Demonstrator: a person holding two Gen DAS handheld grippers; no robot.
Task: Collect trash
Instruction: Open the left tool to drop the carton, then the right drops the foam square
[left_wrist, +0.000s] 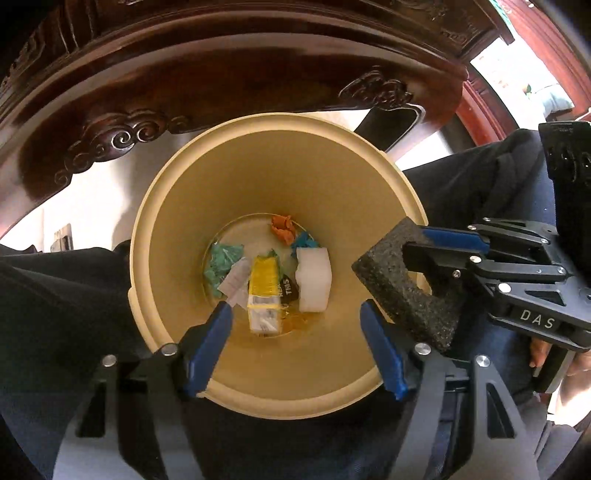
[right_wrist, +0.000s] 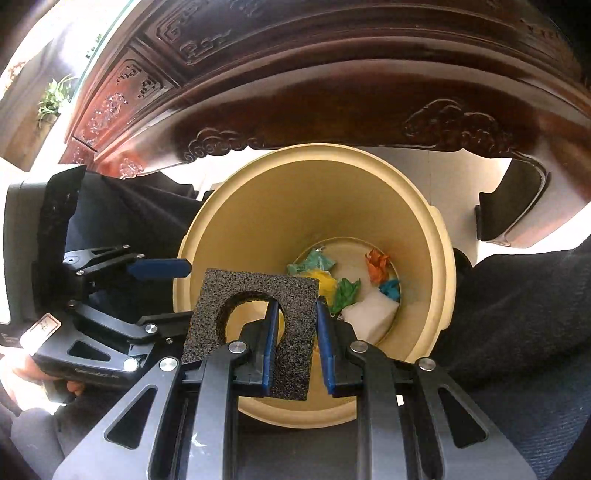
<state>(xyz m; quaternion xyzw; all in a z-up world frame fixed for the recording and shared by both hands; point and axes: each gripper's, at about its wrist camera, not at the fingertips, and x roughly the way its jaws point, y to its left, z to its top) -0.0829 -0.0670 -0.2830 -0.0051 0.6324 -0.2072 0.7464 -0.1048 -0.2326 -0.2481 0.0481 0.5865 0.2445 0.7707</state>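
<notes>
A tan round bin (left_wrist: 170, 206) (right_wrist: 424, 236) stands below both grippers. In it lie a yellow carton (left_wrist: 263, 291), a white foam block (left_wrist: 314, 280) (right_wrist: 369, 314), and crumpled green (left_wrist: 221, 262), orange (left_wrist: 282, 227) (right_wrist: 376, 264) and teal (left_wrist: 304, 242) paper. My left gripper (left_wrist: 295, 321) (right_wrist: 173, 291) is open and empty above the bin. My right gripper (right_wrist: 295, 314) (left_wrist: 413, 247) is shut on one side of a black foam piece (right_wrist: 255, 295) (left_wrist: 402, 291) with a round cut-out, held over the bin's near rim.
A dark carved wooden table (left_wrist: 221, 81) (right_wrist: 332, 74) stands behind the bin, with a leg (right_wrist: 513, 206) at the right. The person's dark trousers (left_wrist: 55, 295) (right_wrist: 517, 314) flank the bin. A potted plant (right_wrist: 53, 98) shows at far left.
</notes>
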